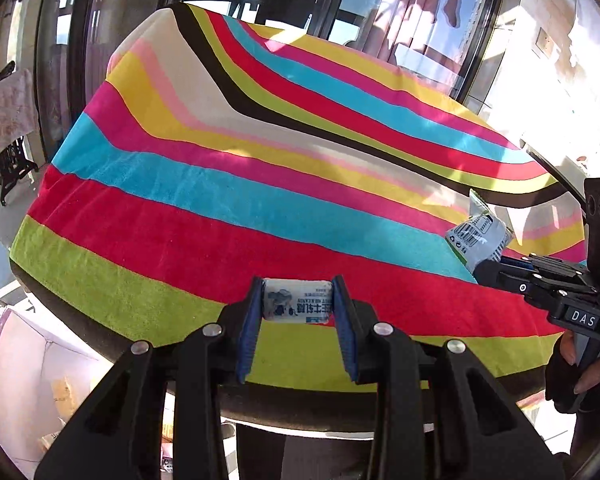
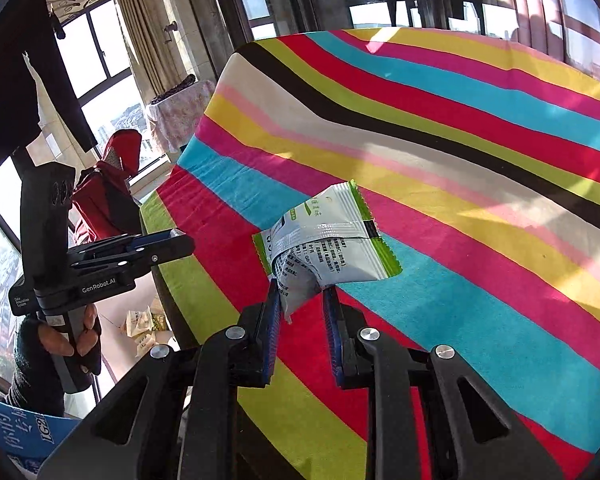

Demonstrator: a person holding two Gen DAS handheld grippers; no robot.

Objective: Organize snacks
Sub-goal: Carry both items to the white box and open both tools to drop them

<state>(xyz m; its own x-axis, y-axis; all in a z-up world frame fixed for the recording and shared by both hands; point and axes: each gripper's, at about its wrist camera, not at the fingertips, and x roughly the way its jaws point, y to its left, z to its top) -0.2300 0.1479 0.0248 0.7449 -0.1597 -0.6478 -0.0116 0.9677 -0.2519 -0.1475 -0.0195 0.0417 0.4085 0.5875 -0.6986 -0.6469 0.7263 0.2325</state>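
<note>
Candy in a small white wrapper with blue print [image 1: 298, 301] sits low in the centre of the left wrist view, pinched crosswise between the blue pads of the left gripper [image 1: 298, 304], above the green band at the near edge of the striped cloth. The jaws are clamped on it from both ends. In the right wrist view a white foil snack packet with green serrated edges [image 2: 332, 240] hangs mid-frame over the red and blue stripes, its crumpled lower corner squeezed between the blue pads of the right gripper [image 2: 302, 300], whose jaws are clenched tight on that corner. The same packet shows at the right edge of the left view, at the tip of the other black tool. The multicoloured striped towel-like tablecloth [image 1: 228, 184] covers a round table and fills most of both views. At lower left of the left wrist view stands a white open box [image 1: 32, 364]; its contents are too dim to name, perhaps more packets.
</note>
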